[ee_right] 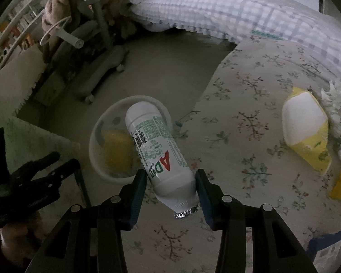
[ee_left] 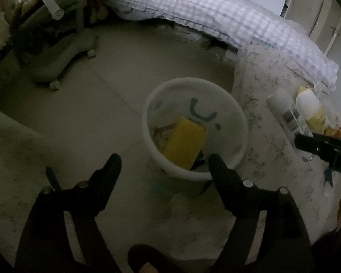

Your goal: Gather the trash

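Observation:
My right gripper (ee_right: pixel 171 176) is shut on a white plastic drink bottle (ee_right: pixel 155 150) with green print and red letters, held near its neck, base pointing toward the white trash bin (ee_right: pixel 97 159) on the floor. The bottle also shows in the left wrist view (ee_left: pixel 284 111), beside the right gripper (ee_left: pixel 325 150). My left gripper (ee_left: pixel 164 159) is open and empty, hovering over the near rim of the bin (ee_left: pixel 147 113). A yellow packet (ee_left: pixel 184 141) lies inside the bin. More yellow and white wrappers (ee_right: pixel 304 129) lie on the floral-covered surface (ee_right: pixel 250 104).
A bed with a checked quilt (ee_left: pixel 216 16) runs along the back. A grey wheeled chair base (ee_left: pixel 59 61) stands on the floor at left, with plush toys above. A second floral-covered surface (ee_left: pixel 9 159) lies at lower left. Cupboard doors (ee_left: pixel 316 11) are at top right.

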`<state>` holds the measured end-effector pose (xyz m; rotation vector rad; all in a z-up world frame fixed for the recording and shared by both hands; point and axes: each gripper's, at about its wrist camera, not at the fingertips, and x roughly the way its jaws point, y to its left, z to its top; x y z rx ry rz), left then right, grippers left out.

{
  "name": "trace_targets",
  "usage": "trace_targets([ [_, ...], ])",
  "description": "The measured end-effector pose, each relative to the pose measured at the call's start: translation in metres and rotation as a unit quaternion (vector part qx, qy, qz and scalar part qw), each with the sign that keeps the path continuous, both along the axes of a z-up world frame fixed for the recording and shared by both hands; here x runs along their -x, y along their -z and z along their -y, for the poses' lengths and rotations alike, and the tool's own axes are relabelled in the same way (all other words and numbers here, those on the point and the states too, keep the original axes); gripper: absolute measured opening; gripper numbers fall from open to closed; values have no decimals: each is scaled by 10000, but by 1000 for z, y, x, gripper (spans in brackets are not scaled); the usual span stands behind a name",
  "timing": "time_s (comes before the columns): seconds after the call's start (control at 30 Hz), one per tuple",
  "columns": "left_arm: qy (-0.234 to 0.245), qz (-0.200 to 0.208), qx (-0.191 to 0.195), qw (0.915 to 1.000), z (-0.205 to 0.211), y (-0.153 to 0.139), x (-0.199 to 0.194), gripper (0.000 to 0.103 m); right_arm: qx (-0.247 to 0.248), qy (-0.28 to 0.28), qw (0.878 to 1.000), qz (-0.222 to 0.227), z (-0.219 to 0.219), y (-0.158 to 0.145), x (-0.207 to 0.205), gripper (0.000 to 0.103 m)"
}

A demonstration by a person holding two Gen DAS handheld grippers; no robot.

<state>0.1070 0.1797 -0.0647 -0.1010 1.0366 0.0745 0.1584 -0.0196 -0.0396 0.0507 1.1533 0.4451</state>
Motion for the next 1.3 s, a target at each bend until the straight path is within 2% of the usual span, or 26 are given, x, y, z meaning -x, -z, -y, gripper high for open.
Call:
trace_targets([
  [0.23,-30,-11,-234,9997,-12,0,8,84,62,-108,9999,-77,-29,11,-4,45],
  [0.43,-173,-59,-214,9996,-26,2,14,85,186,-139,9996,-134,-50,27,-12,45],
  [0.6,-296,-46,-190,9994,-36,3,19,85,82,-102,9999,-90,-58,31,-15,46],
  [0.67,-329,-60,-189,9993,-38,3,21,85,-43,-51,10000,-55,-57,30,-16,52],
  [0.7,-344,-65,-188,9992,-38,3,22,85,-94,-15,9999,-45,-56,28,-16,63],
  [0.73,-352,-70,-183,9992,-38,3,23,85,-142,13,9999,5,-54,26,-15,68],
  [1.07,-307,39,-69,9995,-29,-6,26,85,-19,77,9996,279,-36,1,0,68],
  [1.3,-88,137,-32,9999,-5,-16,26,86,228,298,9986,382,0,-17,11,69],
])
